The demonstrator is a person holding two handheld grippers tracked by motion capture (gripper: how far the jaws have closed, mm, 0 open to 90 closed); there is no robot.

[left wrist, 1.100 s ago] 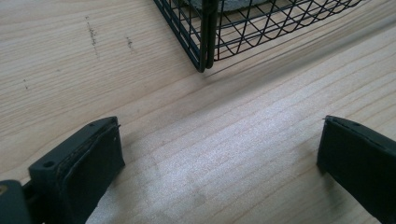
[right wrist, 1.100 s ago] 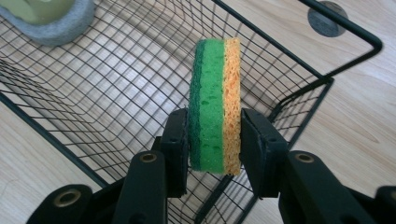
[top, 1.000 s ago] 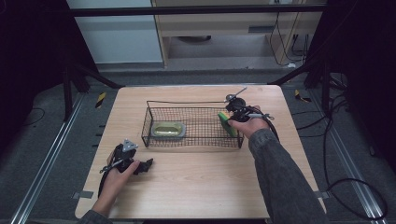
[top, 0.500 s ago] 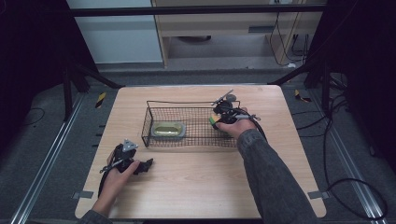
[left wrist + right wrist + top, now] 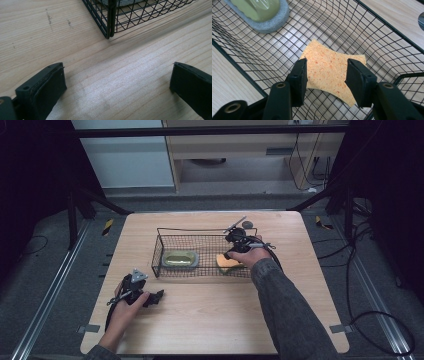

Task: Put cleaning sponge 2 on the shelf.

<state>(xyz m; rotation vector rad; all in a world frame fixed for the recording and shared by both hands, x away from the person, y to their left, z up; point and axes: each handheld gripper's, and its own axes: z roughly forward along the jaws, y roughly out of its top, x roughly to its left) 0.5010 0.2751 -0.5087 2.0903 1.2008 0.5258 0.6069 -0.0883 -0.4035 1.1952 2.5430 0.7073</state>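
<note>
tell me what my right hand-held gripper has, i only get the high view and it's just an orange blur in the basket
Observer: The right hand-held gripper is squeezing an orange sponge between its jaws, and the sponge bows inward at both sides.
Operator: is it over the basket floor or past the rim
Observer: Inside the wire basket, with the mesh floor beneath it.
Operator: what's that green thing
Observer: A glossy green piece on a grey oval base, apart from the sponge.
</note>
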